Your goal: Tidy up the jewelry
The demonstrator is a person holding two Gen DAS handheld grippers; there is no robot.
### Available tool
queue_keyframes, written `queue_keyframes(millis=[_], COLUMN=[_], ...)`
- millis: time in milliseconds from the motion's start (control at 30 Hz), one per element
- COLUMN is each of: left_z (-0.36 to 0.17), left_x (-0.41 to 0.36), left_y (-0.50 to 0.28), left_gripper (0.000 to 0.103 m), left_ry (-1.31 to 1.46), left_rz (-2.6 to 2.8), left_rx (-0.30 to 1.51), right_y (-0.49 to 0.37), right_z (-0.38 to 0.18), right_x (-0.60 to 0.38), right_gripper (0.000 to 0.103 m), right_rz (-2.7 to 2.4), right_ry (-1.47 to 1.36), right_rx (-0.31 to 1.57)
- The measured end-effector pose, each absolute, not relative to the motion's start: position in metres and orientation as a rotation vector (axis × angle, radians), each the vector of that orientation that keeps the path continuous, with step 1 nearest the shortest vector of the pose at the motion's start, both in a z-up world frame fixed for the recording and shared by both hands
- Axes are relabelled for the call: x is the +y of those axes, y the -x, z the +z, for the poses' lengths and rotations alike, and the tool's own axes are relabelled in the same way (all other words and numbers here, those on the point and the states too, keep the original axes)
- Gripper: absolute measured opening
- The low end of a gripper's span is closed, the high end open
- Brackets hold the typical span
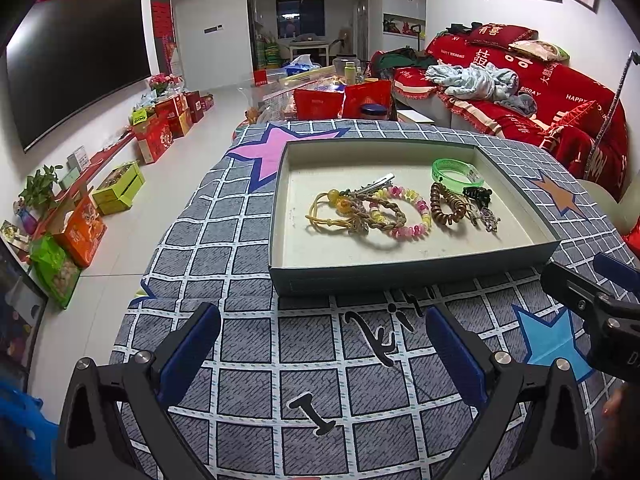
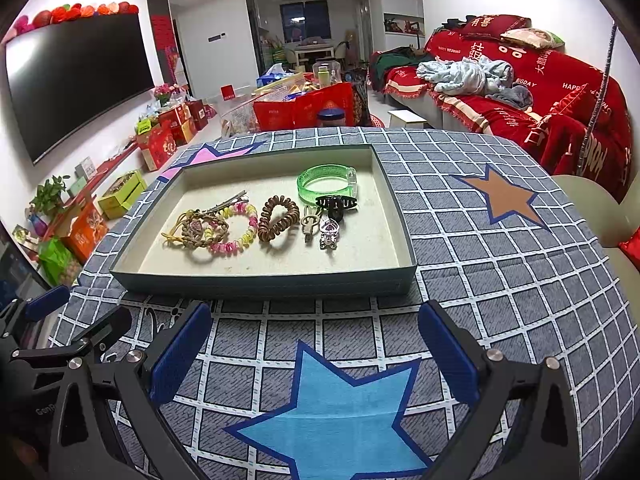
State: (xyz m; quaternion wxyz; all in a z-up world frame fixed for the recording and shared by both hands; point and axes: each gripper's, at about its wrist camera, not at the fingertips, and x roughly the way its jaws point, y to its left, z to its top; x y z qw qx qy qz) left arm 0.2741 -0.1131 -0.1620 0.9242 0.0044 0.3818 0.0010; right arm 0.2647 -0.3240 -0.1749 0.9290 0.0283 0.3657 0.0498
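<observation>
Jewelry: a loose row of pieces lying flat on the cream floor of a shallow grey box (image 1: pixel 412 278), running along the box's long axis from its left side toward its right side.
Left cluster: a yellow cord bracelet (image 1: pixel 326 216) with an amber bead, a braided tan bracelet (image 1: pixel 380 210) and a pink-and-yellow bead bracelet (image 1: pixel 412 212), overlapping one another; a silver hair clip (image 1: pixel 374 184) lies slantwise across their far edge, its tip aimed at the far right corner.
Middle: a brown spiral hair tie (image 2: pixel 278 219), an oval whose long axis tilts toward the far right.
Right cluster: a green translucent bangle (image 2: pixel 326 184) nearest the far wall, a black claw clip (image 2: pixel 336 203) touching its near side, then a small metal clasp (image 2: pixel 310 222) and a clear crystal charm (image 2: pixel 329 234) just beside each other.
Box: sits on a grey checked cloth (image 2: pixel 500 280) with coloured stars, its long side facing the cameras.
Left gripper (image 1: pixel 322 344): blue pads spread wide, holding nothing, above the cloth near the box's near wall.
Right gripper (image 2: pixel 314 340): likewise spread and empty, over the blue star (image 2: pixel 340 412).
Beyond: red-covered sofa (image 1: pixel 540 92) on the right, dark television (image 1: pixel 76 64) on the left wall.
</observation>
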Motion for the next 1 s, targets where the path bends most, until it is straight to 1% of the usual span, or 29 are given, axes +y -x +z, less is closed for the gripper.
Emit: queue_keyframes(millis=[1000], left_z=[-0.1607], left_x=[-0.1107], left_y=[-0.2762], left_gripper=[0.103], left_ry=[-0.010], left_rz=[0.019], left_rx=[0.785], right_y=[-0.2650], right_z=[-0.1747], right_x=[-0.3217], right_gripper=[0.103], right_rz=[0.104], right_ry=[-0.056], right_rx=[0.750])
